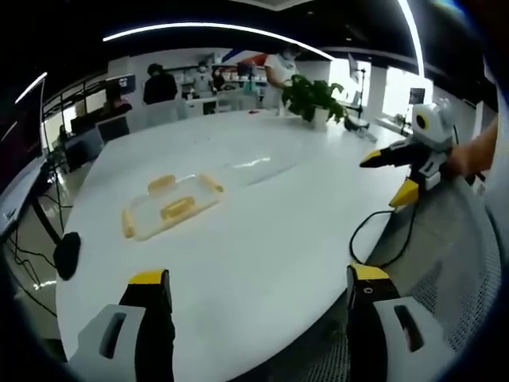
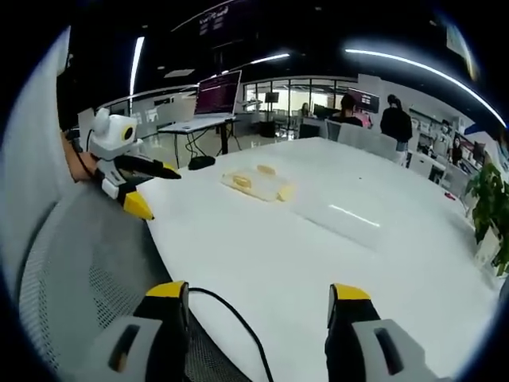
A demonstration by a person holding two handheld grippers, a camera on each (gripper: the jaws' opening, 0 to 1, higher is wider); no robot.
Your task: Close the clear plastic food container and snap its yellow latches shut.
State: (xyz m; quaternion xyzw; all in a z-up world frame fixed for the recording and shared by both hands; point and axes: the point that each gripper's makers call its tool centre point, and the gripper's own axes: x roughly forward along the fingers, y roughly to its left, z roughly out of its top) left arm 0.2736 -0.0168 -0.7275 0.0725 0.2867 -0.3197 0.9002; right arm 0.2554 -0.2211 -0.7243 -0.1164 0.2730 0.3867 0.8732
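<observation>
Held the left claw wide open and empty at the near edge of the white round table, with nothing between the jaws.

Far left in the left gripper view, passed a small black object hanging at the table's rim, of no use to the step.

Right of that, found the clear flat plastic food container lying on the table, well apart from both claws, with its yellow latches showing at the rim. Could not tell whether the lid sat fully down or whether any latch was snapped; too small and too pale to read.

Further right and far back, noted a green potted plant, well clear of the work.

At the far right, held the right claw spread open too, gripping nothing, off the table edge above a grey mesh chair, with a black cable trailing beneath.

Judged the step in hand as the reach, not yet the closing. Likely best done by bringing both claws in level from opposite sides, pressing the lid flat with one before touching any latch, then pushing each latch down over the rim with a jaw tip while steadying the far side against sliding on the smooth top. Worth minding the cable on the way in.
</observation>
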